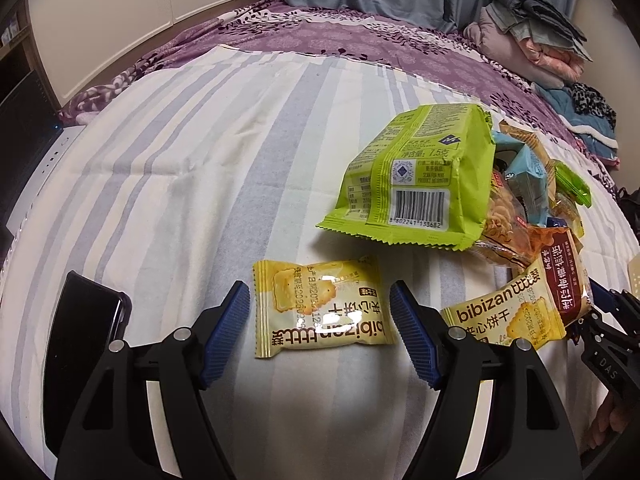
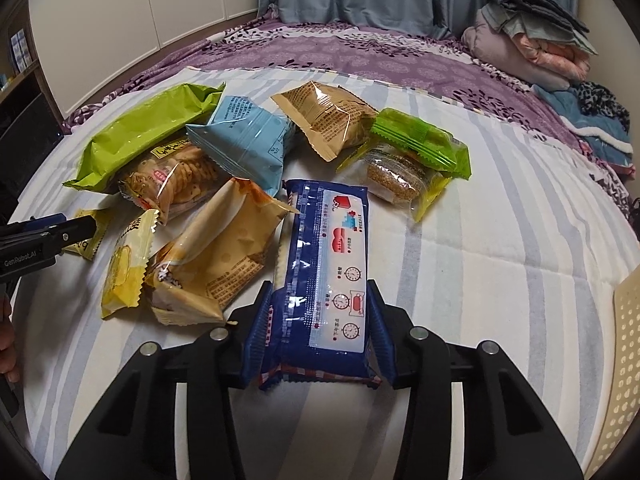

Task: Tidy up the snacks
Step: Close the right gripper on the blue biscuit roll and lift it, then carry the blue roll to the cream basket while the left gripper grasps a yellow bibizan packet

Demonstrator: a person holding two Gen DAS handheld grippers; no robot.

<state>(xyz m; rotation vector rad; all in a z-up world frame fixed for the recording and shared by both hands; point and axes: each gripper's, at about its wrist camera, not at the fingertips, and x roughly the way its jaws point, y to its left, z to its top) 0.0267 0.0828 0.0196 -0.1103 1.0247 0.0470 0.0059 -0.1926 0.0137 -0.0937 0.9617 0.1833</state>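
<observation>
My right gripper [image 2: 316, 332] is pinched on the near end of the long blue cracker pack [image 2: 324, 276]; both pads press its sides. The pack lies lengthwise on the striped sheet [image 2: 480, 240], its far end pointing away from me.

My left gripper [image 1: 320, 320] stands spread. The yellow bibizan biscuit packet [image 1: 320, 308] lies flat between the pads with a gap on either side, so I hold nothing there.

Taking the blue pack as landmark: just to its left lies a tan cheese-print packet [image 2: 228, 248], touching it, and left of that a second yellow biscuit packet [image 2: 124, 264]. Beyond its far end sit a light blue packet [image 2: 244, 144] and a brown packet [image 2: 328, 120]. Far left of it lies the large green bag [image 2: 144, 136], over a clear bag of twisted crackers [image 2: 176, 184]. To its far right sits a green-topped clear packet [image 2: 416, 160].
</observation>
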